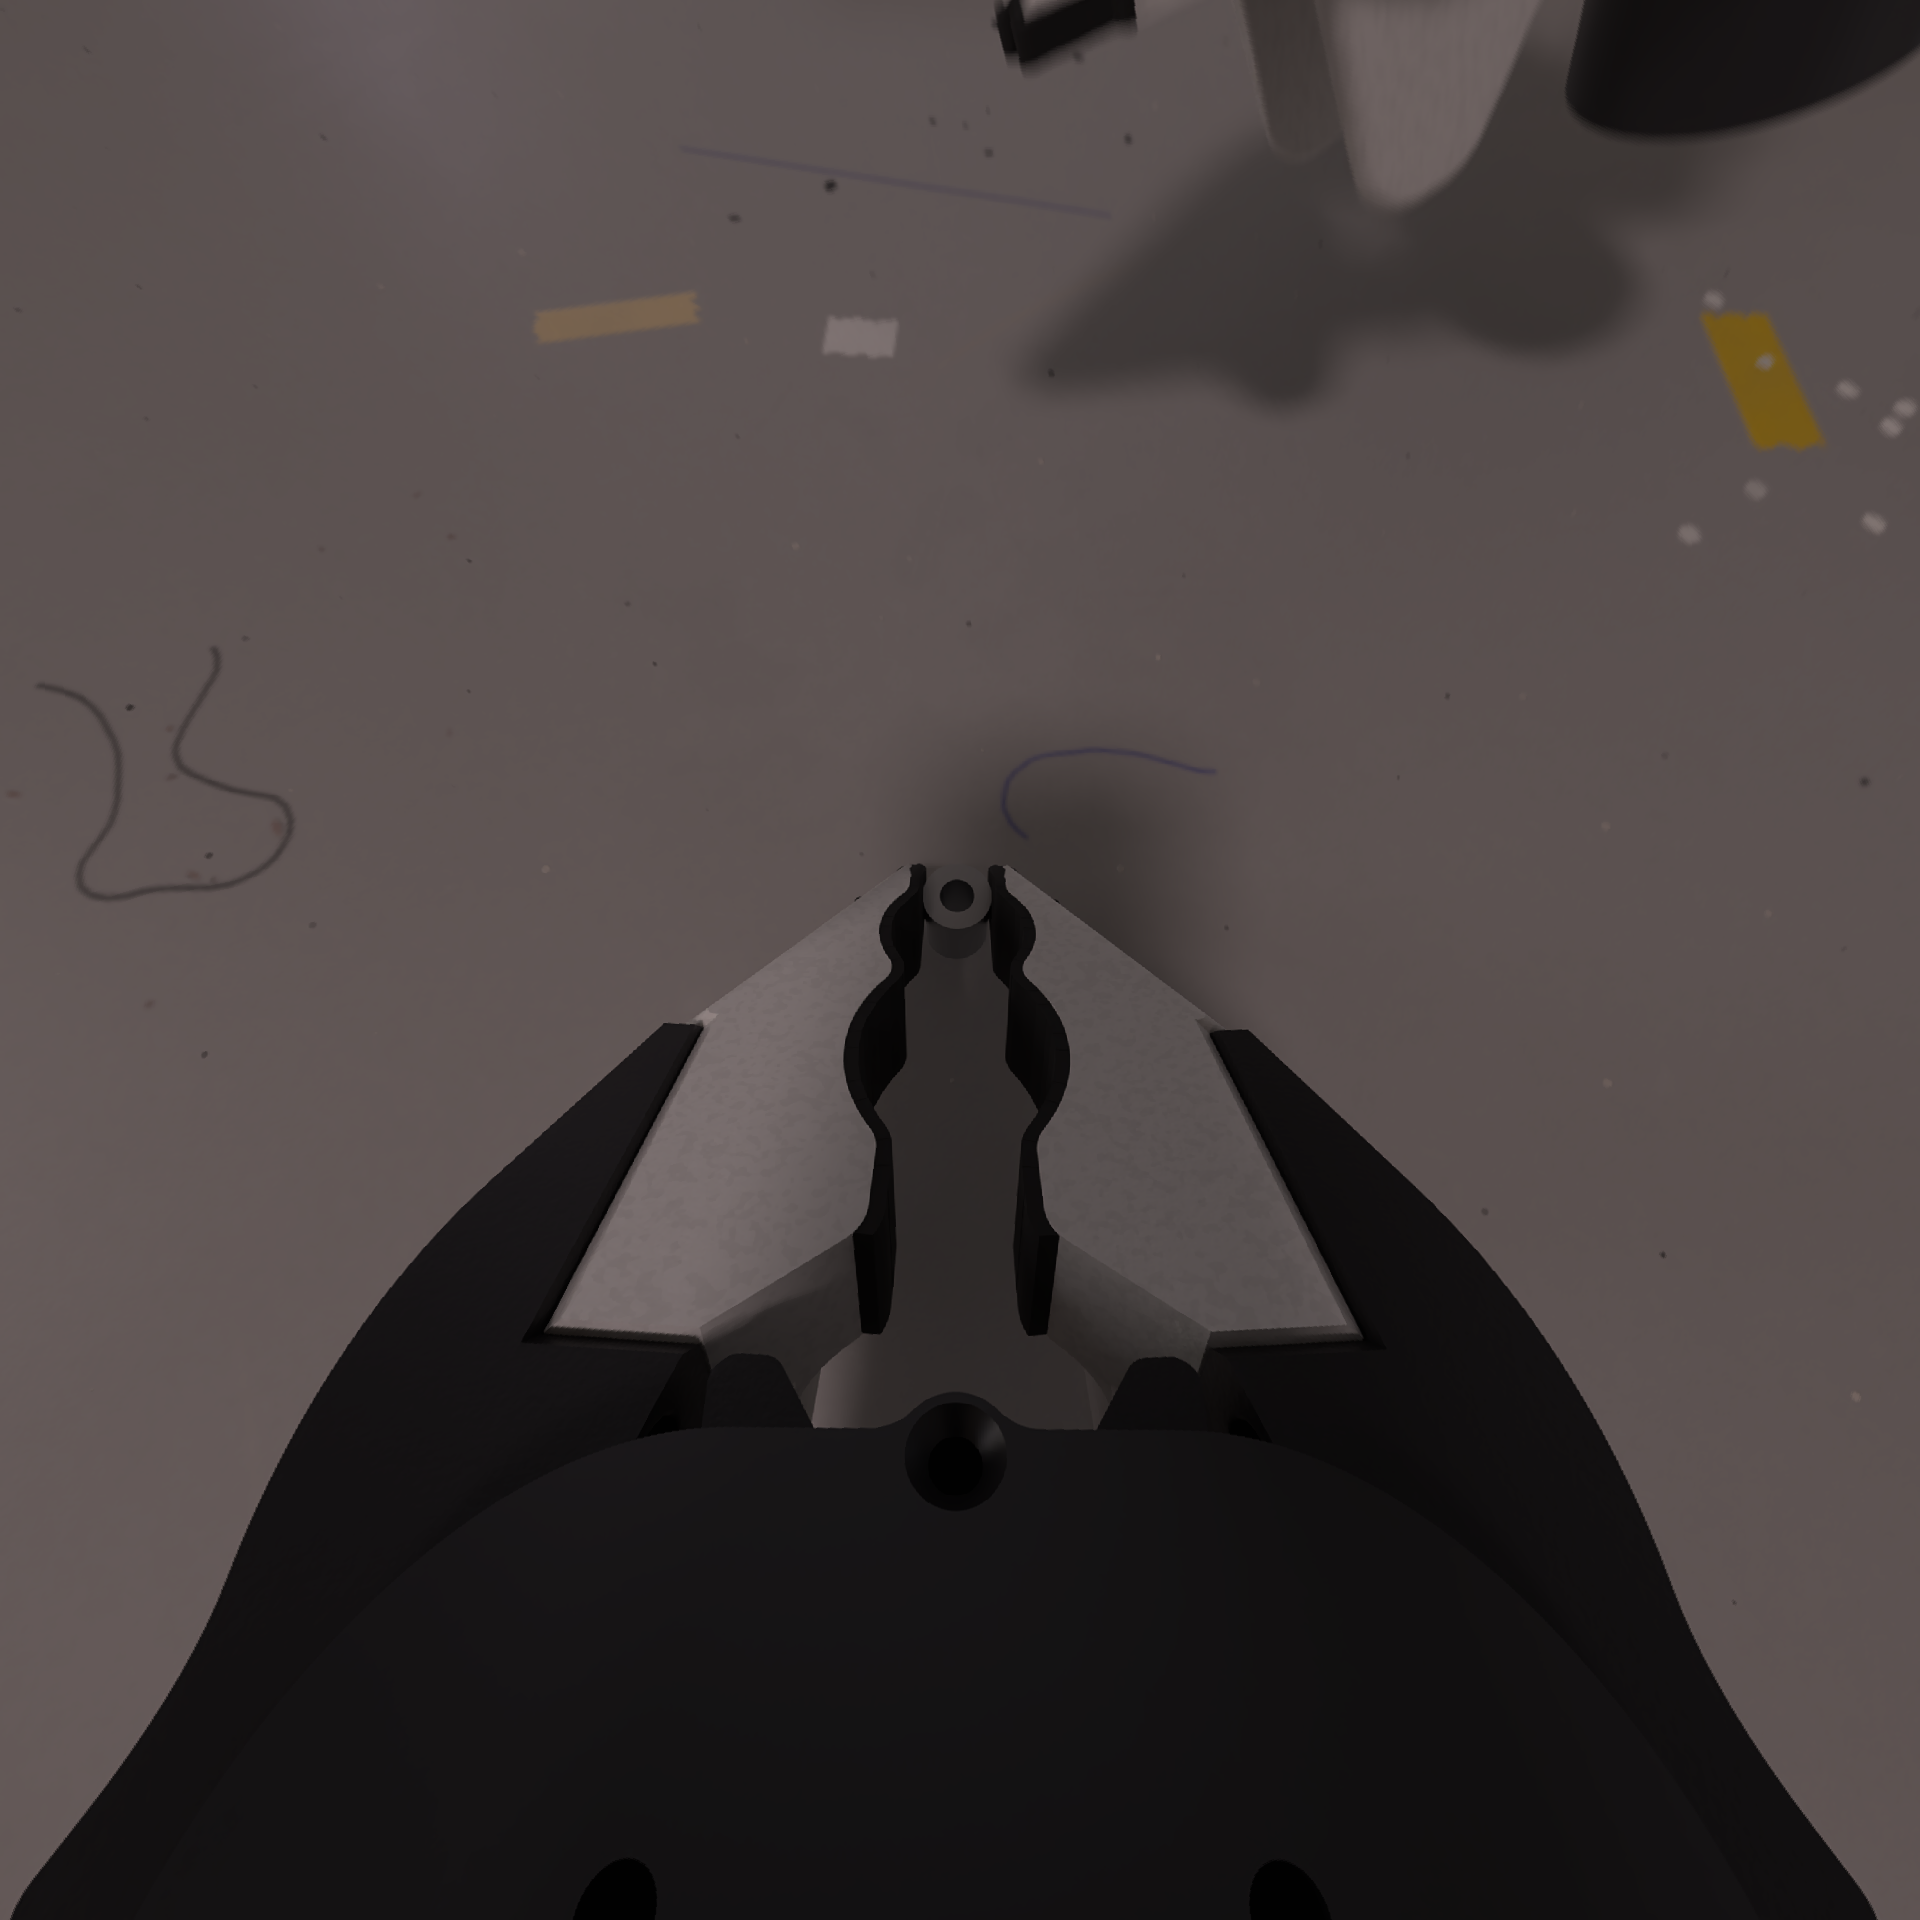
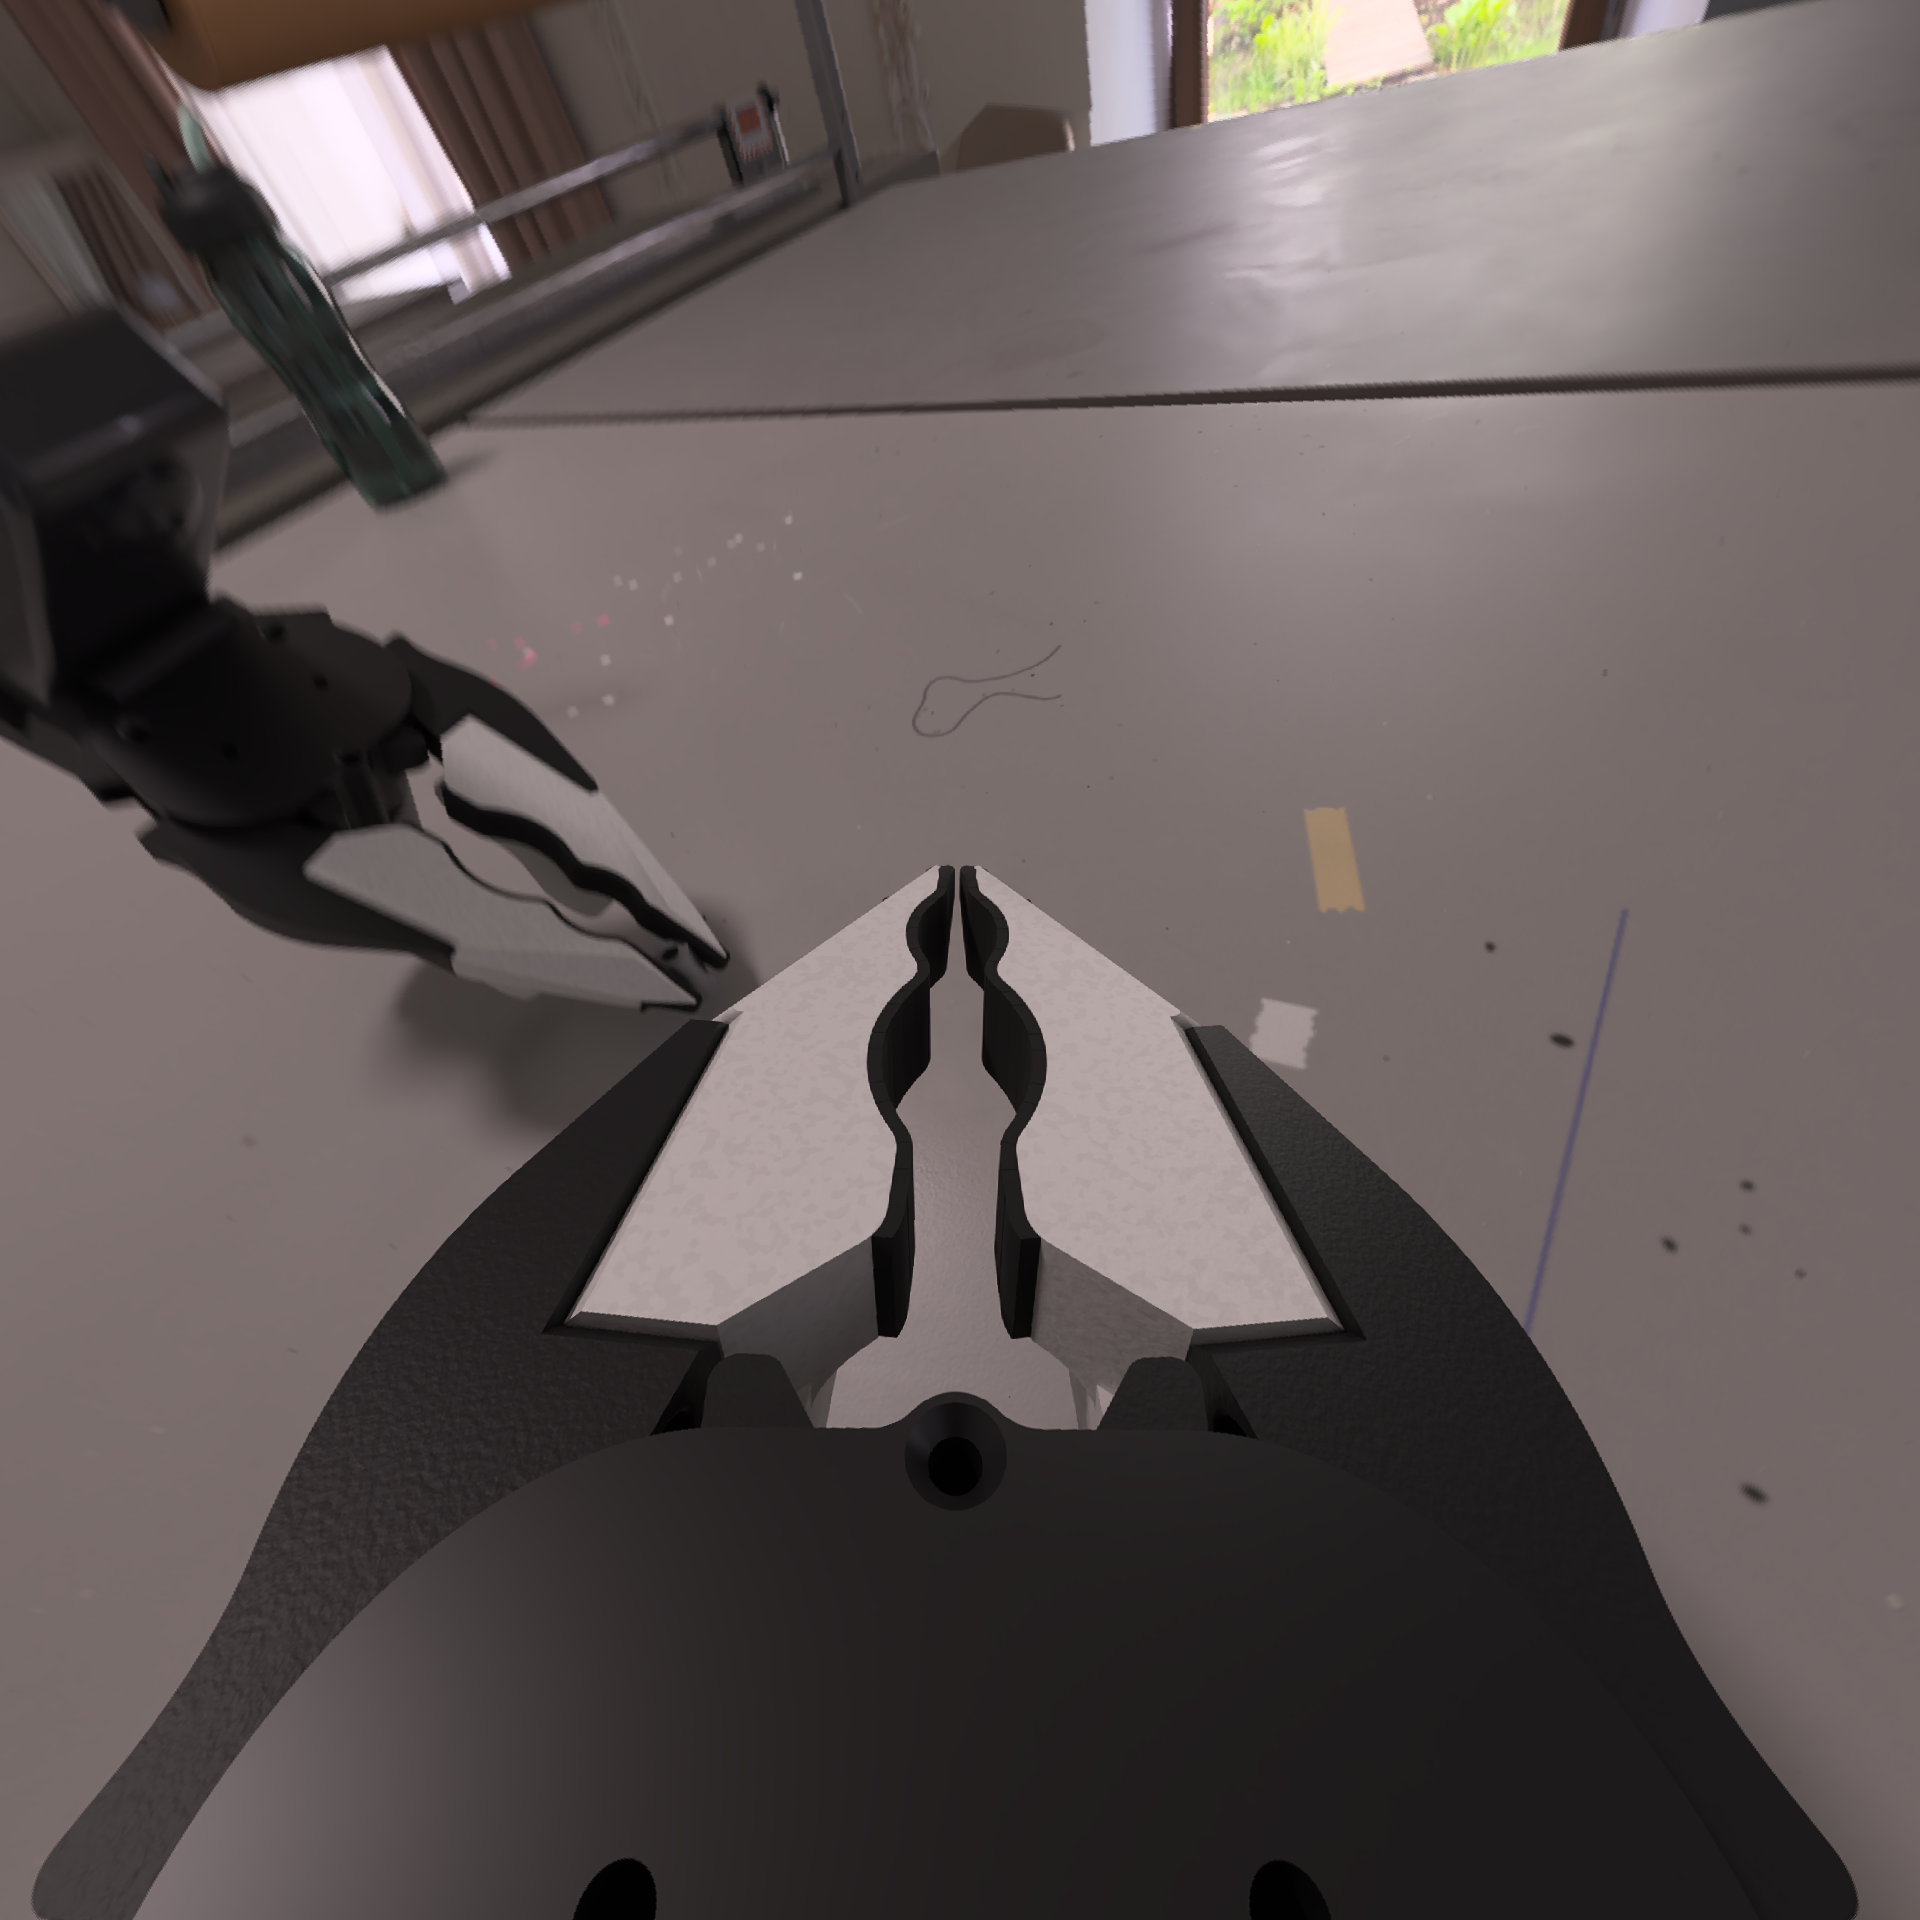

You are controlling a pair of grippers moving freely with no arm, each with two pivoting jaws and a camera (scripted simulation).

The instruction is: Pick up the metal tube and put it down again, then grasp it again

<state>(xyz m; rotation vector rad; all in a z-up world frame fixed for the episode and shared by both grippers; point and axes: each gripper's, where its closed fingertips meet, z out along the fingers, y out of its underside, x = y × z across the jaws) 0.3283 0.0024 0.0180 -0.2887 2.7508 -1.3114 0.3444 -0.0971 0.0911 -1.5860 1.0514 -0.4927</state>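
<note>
The metal tube (image 1: 957, 906) is small and grey, seen end-on with its bore facing me, standing between my left fingertips. My left gripper (image 1: 957, 883) is shut on it, pointing down close to the grey table (image 1: 520, 582). In the right wrist view the left gripper (image 2: 704, 977) is at the left with its tips at the table surface; the tube is too small to make out there. My right gripper (image 2: 957, 875) is shut and empty, above the table to the right of the left one. It shows blurred at the top of the left wrist view (image 1: 1397, 114).
Tape scraps lie on the table: tan (image 1: 615, 315), white (image 1: 860, 337), yellow (image 1: 1763, 380). Loose threads (image 1: 156, 800) and white crumbs (image 1: 1860, 416) are scattered about. A dark green upright object (image 2: 312, 343) stands near the table's far left edge. A seam (image 2: 1247, 400) crosses the tabletop.
</note>
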